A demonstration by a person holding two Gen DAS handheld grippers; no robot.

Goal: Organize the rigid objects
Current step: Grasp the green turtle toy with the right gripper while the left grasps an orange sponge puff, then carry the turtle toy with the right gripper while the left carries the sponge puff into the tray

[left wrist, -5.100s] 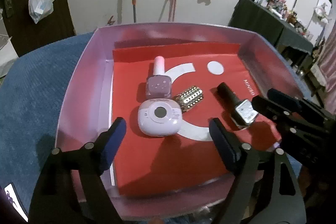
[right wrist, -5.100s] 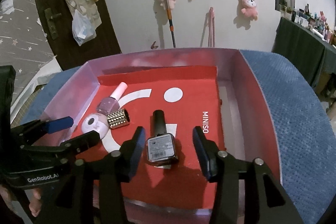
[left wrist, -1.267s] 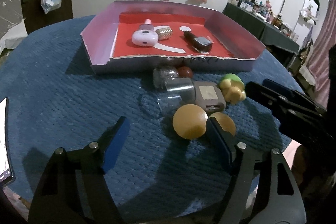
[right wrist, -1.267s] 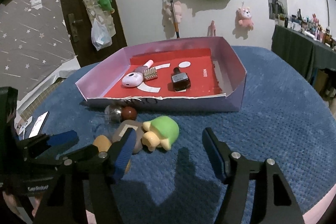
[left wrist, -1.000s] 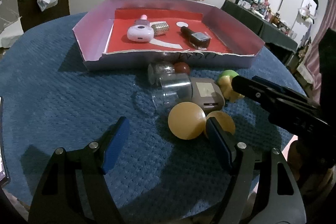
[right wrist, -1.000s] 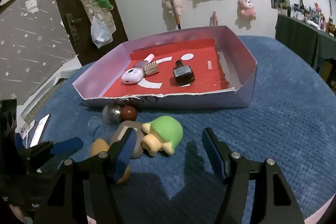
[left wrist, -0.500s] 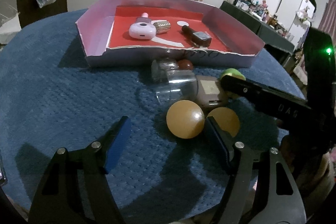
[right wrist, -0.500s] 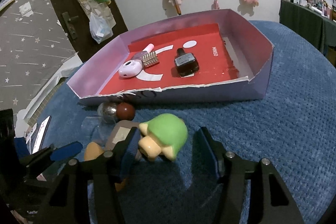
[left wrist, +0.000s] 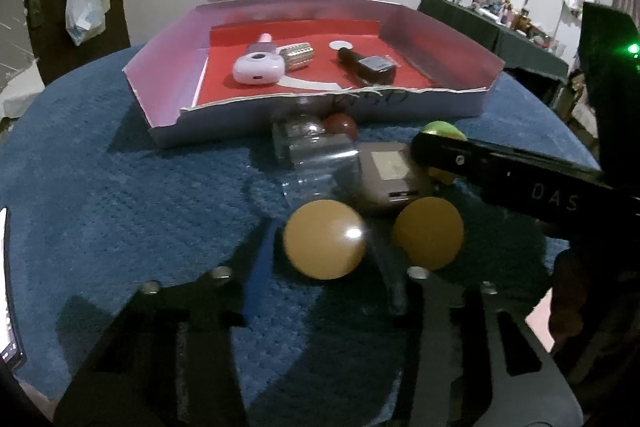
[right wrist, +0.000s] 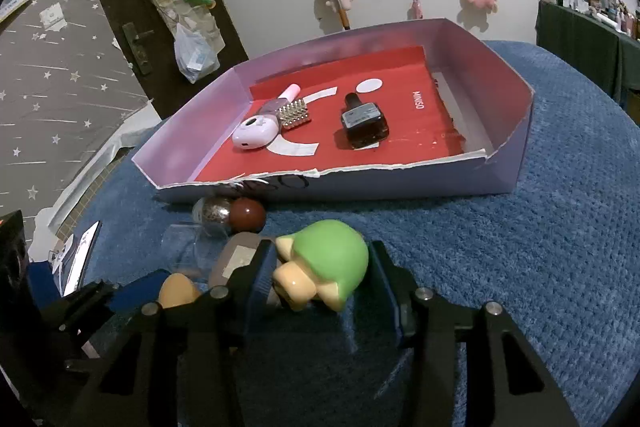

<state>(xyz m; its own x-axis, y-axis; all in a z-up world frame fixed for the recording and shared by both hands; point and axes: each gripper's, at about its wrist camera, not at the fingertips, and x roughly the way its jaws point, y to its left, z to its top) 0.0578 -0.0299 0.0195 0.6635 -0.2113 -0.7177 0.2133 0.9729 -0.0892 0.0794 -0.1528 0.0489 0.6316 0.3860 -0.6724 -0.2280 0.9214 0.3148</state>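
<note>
2 hand-held grippers work over a blue textured cloth, w/ a shallow lilac tray lined in red at the far side.

Right gripper: jaws sit on either side of a green turtle toy; both fingers look to be touching its sides, so it appears clamped on the toy, which rests on the cloth in front of the tray's near wall. From the left wrist view only the toy's green top shows behind the right gripper's black body.

Left gripper: jaws part-closed around the nearer-left of 2 orange balls; fingers are motion-blurred, so contact can't be told. The 2nd orange ball lies just right of it.

Between the balls and the tray: a grey rounded box, a clear plastic container on its side, and a brown ball near the tray wall.

In the tray: a lilac earbud-style case, a pink-capped bottle, a studded silver piece touching both, and, well apart to the right, a dark nail-polish bottle lying flat.

A phone lies at the cloth's left edge.
</note>
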